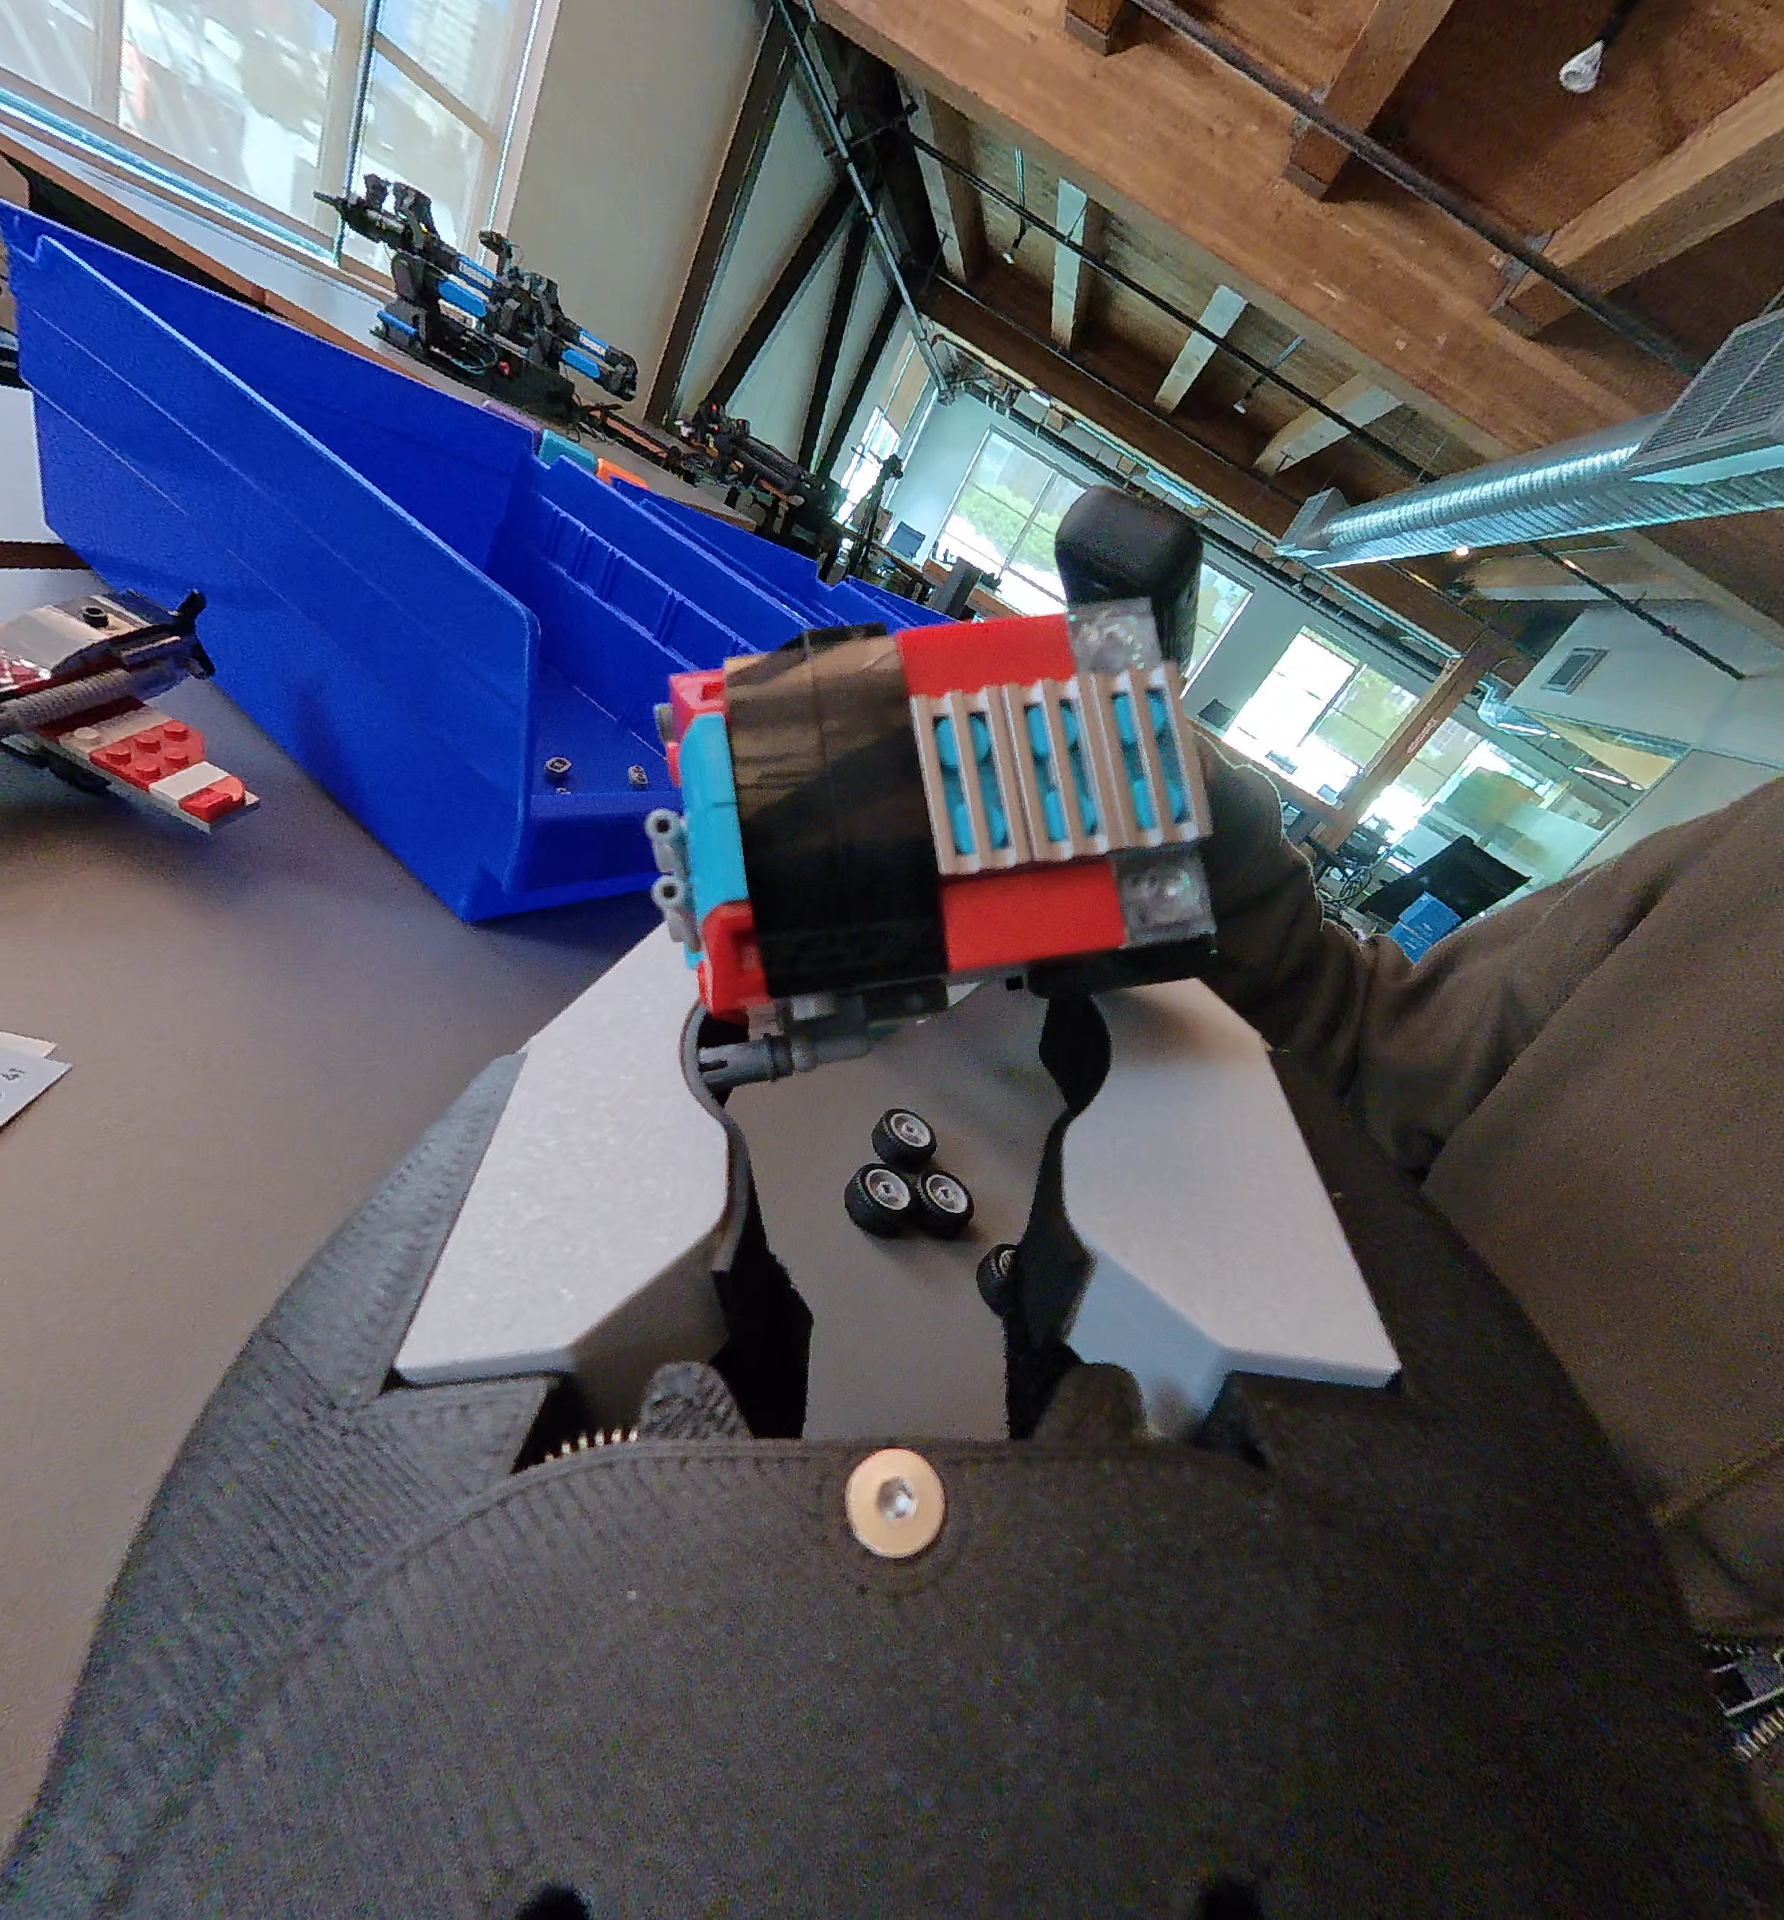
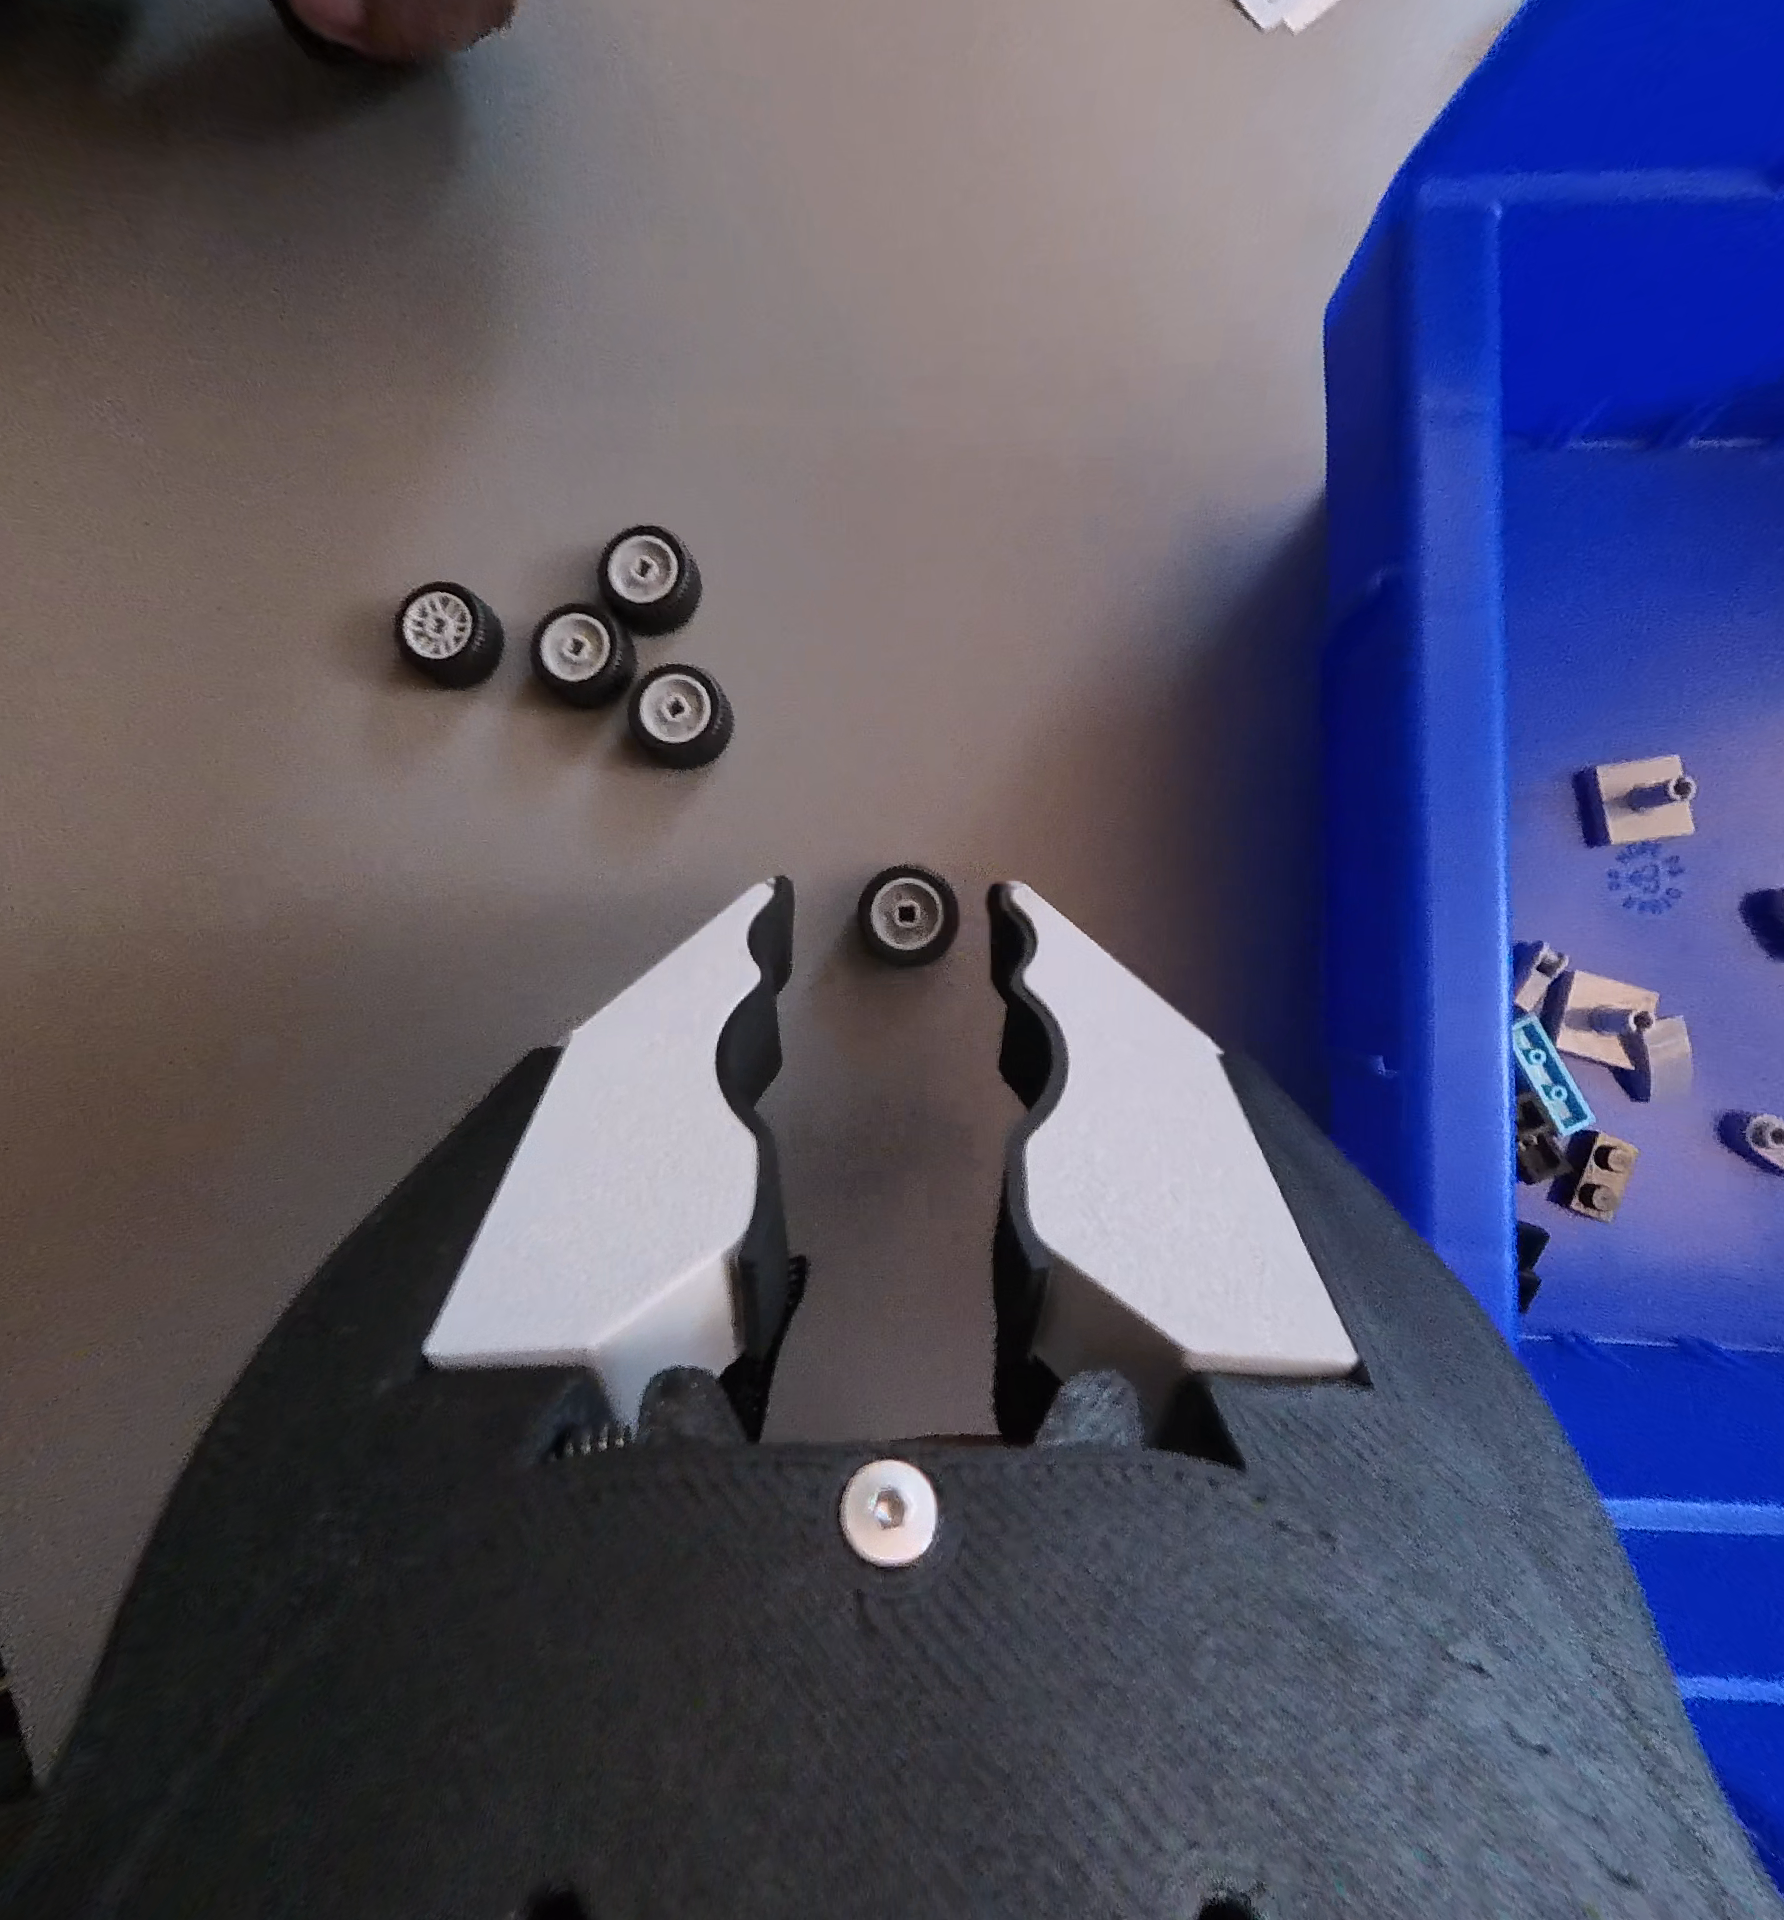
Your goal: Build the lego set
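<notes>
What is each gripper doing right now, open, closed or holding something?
Left gripper: closed on the red, black and teal brick vehicle.
Right gripper: open, holding nothing; a small wheel lies between its fingertips, untouched.

Left wrist view: camera behind its jaws, tilted and aimed low across the table (image 1: 192, 1039) toward windows and ceiling, a brick model (image 1: 929, 821) close before the lens. Right wrist view: camera looking almost straight down on the table (image 2: 867, 312) from near. Both views share the cluster of small wheels (image 1: 909, 1184) (image 2: 597, 655) and the blue bin (image 1: 296, 540) (image 2: 1594, 623).
</notes>
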